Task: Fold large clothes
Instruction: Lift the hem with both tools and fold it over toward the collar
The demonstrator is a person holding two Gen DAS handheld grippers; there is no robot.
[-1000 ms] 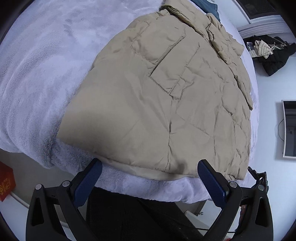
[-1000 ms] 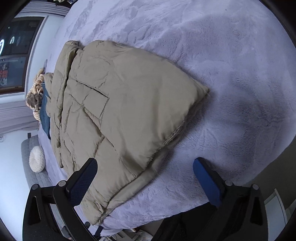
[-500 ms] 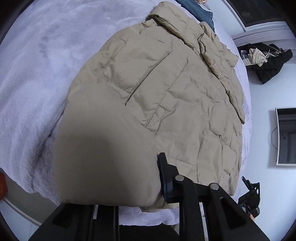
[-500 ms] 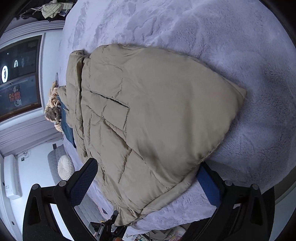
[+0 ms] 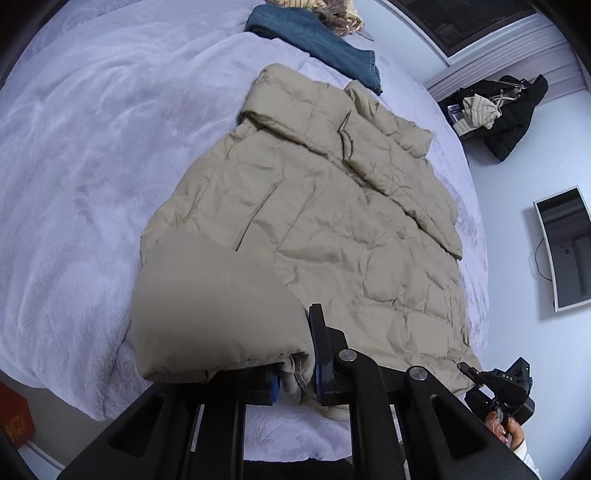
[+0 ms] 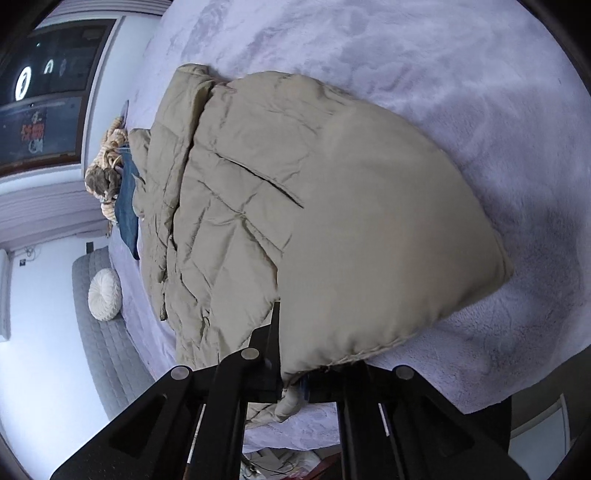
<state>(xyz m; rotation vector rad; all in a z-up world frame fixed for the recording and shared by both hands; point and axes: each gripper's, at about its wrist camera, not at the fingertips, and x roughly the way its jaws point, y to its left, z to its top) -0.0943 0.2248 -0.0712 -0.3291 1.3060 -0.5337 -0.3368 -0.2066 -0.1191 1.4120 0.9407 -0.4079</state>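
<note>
A beige quilted puffer jacket (image 5: 314, 221) lies folded lengthwise on the pale lilac bed (image 5: 74, 166), collar at the far end. My left gripper (image 5: 293, 380) is shut on the jacket's near hem, which bulges up over the left finger. In the right wrist view the same jacket (image 6: 295, 206) lies across the bed (image 6: 480, 110), and my right gripper (image 6: 295, 384) is shut on the hem at its other near corner, with cloth draped over the jaws. The right gripper's body also shows in the left wrist view (image 5: 502, 387).
Folded blue jeans (image 5: 317, 40) and a knitted beige item (image 5: 332, 14) lie past the collar. Dark clothes (image 5: 502, 114) hang by the wall and a screen (image 5: 565, 251) is mounted on the right. A grey bench with a white round cushion (image 6: 105, 293) stands beside the bed.
Both grippers went from open before the hem to shut on it. The near hem is now bunched and lifted in both jaws.
</note>
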